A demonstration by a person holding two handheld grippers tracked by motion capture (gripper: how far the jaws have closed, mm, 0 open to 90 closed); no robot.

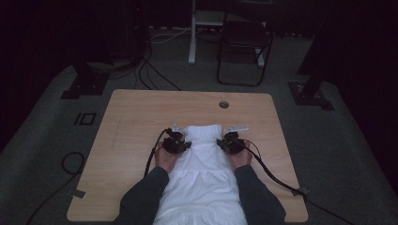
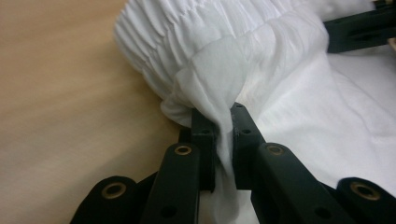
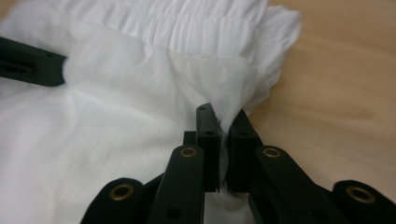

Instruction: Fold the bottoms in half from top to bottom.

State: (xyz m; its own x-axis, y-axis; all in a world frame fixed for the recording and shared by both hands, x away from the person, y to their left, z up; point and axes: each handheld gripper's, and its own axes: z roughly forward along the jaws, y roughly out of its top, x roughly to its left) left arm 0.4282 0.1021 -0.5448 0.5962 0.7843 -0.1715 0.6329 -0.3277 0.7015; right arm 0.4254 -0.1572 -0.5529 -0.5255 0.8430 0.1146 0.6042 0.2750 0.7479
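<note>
A white garment (image 1: 202, 173) with a gathered elastic band (image 1: 204, 131) at its far end lies flat on the wooden table (image 1: 136, 126), running back toward the person. My left gripper (image 1: 180, 142) is at the garment's left edge just below the band, and its jaws are shut on a pinch of the white cloth (image 2: 219, 93). My right gripper (image 1: 227, 141) mirrors it on the right edge, shut on a fold of the same cloth (image 3: 224, 100). The left gripper view has the other gripper's black jaw at top right, and the right gripper view has one at left.
A round cable hole (image 1: 224, 104) sits near the table's far edge. Black cables (image 1: 277, 178) trail from both grippers toward the near corners. A folding chair (image 1: 244, 44) and stand bases are on the dim floor beyond the table.
</note>
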